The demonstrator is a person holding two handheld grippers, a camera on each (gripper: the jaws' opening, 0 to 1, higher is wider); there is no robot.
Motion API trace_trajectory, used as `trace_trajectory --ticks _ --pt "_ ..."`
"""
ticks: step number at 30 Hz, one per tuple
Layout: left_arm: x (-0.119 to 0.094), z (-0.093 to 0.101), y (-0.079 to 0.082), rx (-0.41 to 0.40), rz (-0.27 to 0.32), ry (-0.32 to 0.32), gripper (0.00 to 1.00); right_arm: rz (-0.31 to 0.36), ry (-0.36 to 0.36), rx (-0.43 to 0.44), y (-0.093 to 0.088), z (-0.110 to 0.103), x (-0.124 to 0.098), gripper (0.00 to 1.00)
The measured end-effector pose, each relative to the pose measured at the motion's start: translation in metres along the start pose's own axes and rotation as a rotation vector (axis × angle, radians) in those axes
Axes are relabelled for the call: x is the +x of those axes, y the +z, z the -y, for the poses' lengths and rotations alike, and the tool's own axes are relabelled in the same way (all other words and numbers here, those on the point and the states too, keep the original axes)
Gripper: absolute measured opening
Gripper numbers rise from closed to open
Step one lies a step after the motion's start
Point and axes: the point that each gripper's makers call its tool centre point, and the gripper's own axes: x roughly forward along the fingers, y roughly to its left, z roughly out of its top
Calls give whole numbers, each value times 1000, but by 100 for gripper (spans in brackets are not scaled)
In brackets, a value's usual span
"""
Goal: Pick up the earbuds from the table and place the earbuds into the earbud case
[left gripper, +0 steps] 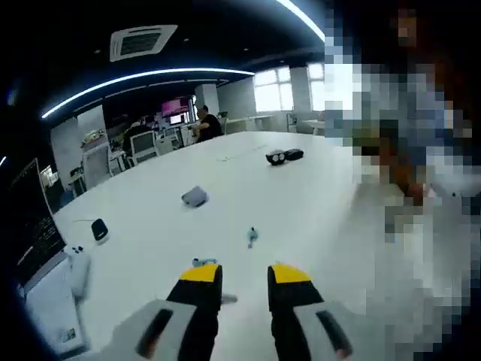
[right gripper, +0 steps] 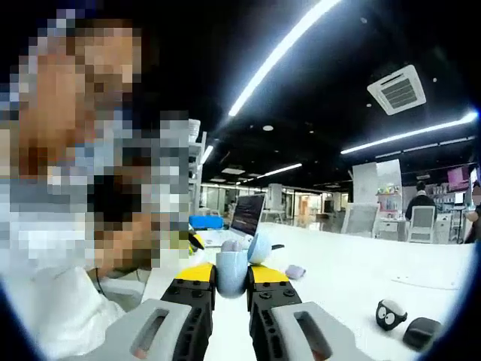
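- So, right tool [right gripper: 231, 280] is pinching the open case [right gripper: 233, 272] at the lower middle of the right gripper view, lid flipped up toward the upper right of it.
- Left tool [left gripper: 244, 280] sits at the bottom of the left gripper view, jaws spread with nothing between them.
- One earbud [left gripper: 252, 236] lies on the desk [left gripper: 301, 203] just above the left tool, mid frame. A bluish bit [left gripper: 204, 262] peeks over the left jaw, could be the other earbud, can't tell.
- My take on the step: bring the left tool straight down over that earbud, close gently on its body so it doesn't skid on the slick white top, and keep the case level and steady so the drop-in is easy.
- Desk stuff: a grey pouch [left gripper: 195, 197] further up, two dark gadgets [left gripper: 283, 156] near the upper middle, a black puck [left gripper: 99, 229] at the left.
- Room is an open office with a dark ceiling, light strips, a vent and monitors at the back.
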Motion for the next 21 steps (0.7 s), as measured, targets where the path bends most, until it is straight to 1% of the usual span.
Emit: trace_trajectory --ticks 1,2,3,4,5,6,7,8,10,11,12,14,15,17,18,19,21 --pt "0 -3 -6 10 -10 4 26 1 -1 3 0 1 0 15" --pt "0 -6 -9 8 -5 3 27 2 0 5 0 1 0 15" --pt "0 -9 -11 10 -4 5 27 2 -1 6 0 1 -1 15" --pt "1 -13 -11 28 8 14 27 1 -1 6 -1 1 -1 15" --pt "2 -13 -11 89 27 -8 28 0 -1 6 -1 2 -1 15" --pt "6 -8 -12 147 54 -67 29 0 0 8 -2 2 -1 15" --pt "7 -8 -16 119 46 -98 29 -1 1 11 -3 3 -1 15" --pt "8 -8 -19 121 42 -125 30 -3 2 13 -4 3 -1 15" --pt "9 -12 -18 182 73 -182 29 -1 5 19 -4 4 -1 15" --pt "9 -13 -18 190 86 -200 28 1 9 24 -4 3 -1 15" --pt "9 -16 -17 182 92 -211 28 2 10 25 -5 3 0 15" --pt "9 -17 -13 209 124 -252 27 -1 15 29 -5 3 0 15" --pt "9 -15 -13 201 124 -283 27 -1 16 29 -6 2 1 15" --pt "10 -16 -11 201 137 -306 27 0 21 32 -6 1 2 15" --pt "10 -14 -11 201 139 -333 27 1 23 33 -6 1 2 15" --pt "11 -15 -12 202 134 -343 26 2 25 35 -6 1 3 15" --pt "17 -16 -14 177 135 -382 25 5 31 40 -6 0 3 15"
